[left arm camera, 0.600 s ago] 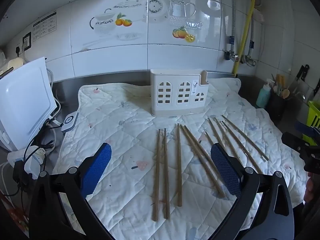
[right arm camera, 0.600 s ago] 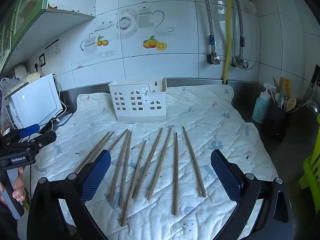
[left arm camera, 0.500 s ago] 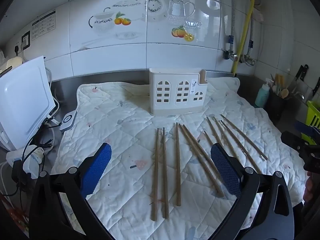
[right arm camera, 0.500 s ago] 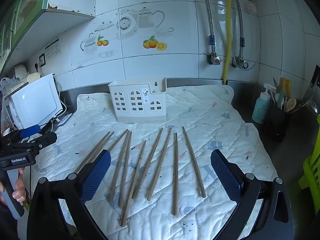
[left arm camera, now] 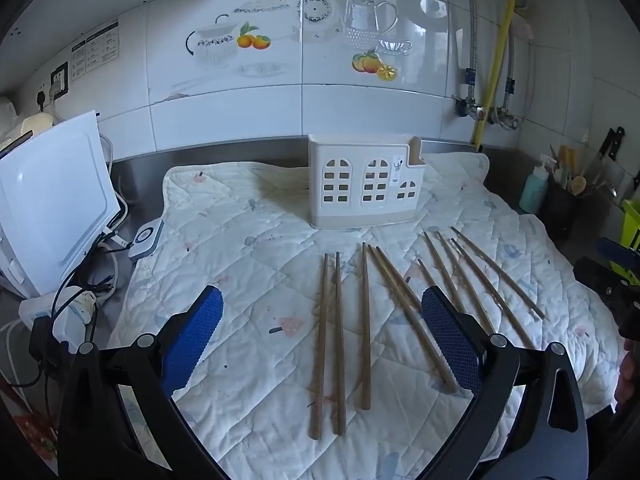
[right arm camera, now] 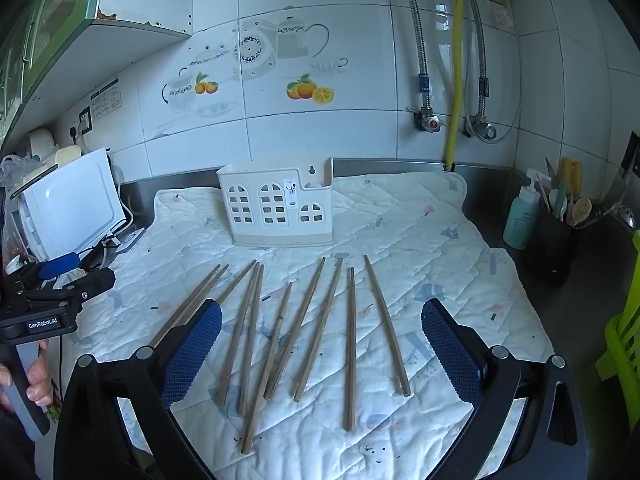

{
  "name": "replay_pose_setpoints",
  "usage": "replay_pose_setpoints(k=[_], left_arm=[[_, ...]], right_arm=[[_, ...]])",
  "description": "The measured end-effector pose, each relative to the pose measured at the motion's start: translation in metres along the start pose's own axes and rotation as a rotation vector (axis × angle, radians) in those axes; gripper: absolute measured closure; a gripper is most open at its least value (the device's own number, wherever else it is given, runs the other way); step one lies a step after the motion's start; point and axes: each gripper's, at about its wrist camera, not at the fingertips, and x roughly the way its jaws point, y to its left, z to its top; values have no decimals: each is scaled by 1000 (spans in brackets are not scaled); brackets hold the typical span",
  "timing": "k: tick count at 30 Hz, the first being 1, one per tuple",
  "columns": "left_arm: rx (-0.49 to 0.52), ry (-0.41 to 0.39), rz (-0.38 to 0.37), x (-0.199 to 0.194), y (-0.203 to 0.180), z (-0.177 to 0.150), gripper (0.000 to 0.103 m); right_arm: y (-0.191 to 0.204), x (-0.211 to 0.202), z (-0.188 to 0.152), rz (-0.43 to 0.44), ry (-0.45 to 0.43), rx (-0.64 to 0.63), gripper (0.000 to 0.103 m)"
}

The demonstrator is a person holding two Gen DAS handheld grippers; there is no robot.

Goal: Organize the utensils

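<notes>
Left gripper (left arm camera: 320,328): fingers (left arm camera: 192,336) spread wide, holding nothing.
Right gripper (right arm camera: 320,344): fingers (right arm camera: 452,348) spread wide, holding nothing.
Chopsticks (right arm camera: 304,328): loose on the quilted mat (right arm camera: 420,240), fanned between and ahead of both finger pairs.
Utensil holder (left arm camera: 364,184): upright beyond the chopstick tips, apart from them.

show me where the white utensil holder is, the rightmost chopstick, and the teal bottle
white utensil holder (right arm camera: 276,210), right wrist view, front wall.
rightmost chopstick (right arm camera: 386,324), right wrist view, mid-shaft.
teal bottle (right arm camera: 520,220), right wrist view, body.
</notes>
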Motion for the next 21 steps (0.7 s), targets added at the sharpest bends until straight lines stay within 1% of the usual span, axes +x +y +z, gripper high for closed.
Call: replay_pose_setpoints(k=[21], left_arm=[[6,12,6,2,-2,-3,5]], right_arm=[[-2,-3,1,-2,-9,3,6]])
